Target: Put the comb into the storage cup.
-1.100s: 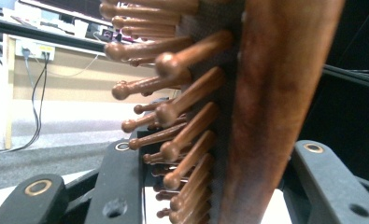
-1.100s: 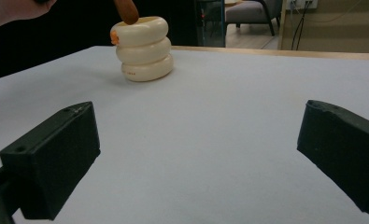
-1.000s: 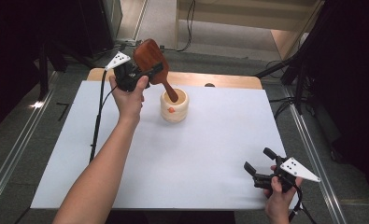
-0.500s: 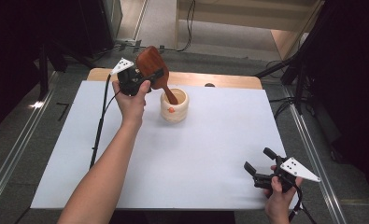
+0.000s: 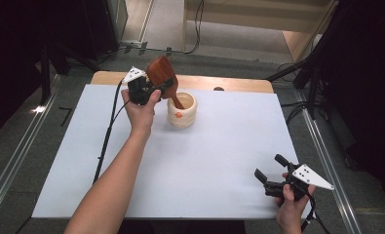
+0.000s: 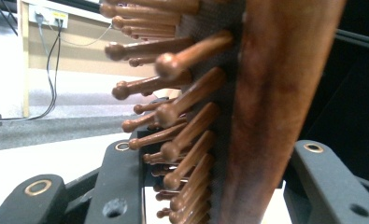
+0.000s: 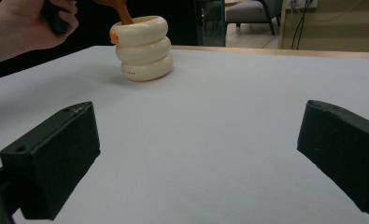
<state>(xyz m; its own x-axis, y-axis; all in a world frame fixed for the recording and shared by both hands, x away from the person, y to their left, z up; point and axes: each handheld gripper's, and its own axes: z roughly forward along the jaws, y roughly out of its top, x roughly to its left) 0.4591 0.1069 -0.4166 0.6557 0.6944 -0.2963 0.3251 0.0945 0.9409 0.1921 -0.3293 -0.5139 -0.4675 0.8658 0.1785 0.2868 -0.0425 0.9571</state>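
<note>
A dark wooden hairbrush [image 5: 160,72] with wooden pins stands tilted, head up, at the back left of the white sheet. Its handle end dips into a cream ribbed cup [image 5: 182,111]. My left gripper [image 5: 161,89] is shut on the brush just below the head. In the left gripper view the hairbrush [image 6: 266,93] and its pins sit between the two jaws of the left gripper [image 6: 215,154]. My right gripper [image 5: 269,166] rests open at the front right, nothing between its jaws. In the right gripper view the right gripper [image 7: 201,135] faces the cup [image 7: 144,49] and the brush handle [image 7: 119,7].
A white sheet [image 5: 204,161] covers the table, with a wooden strip [image 5: 229,84] showing along the back edge. Black cables trail from both grippers. Metal rails run along the left and right sides of the table.
My left hand has come down and slightly right with the brush, so the handle sits lower in the cup. The right gripper has stayed where it was.
</note>
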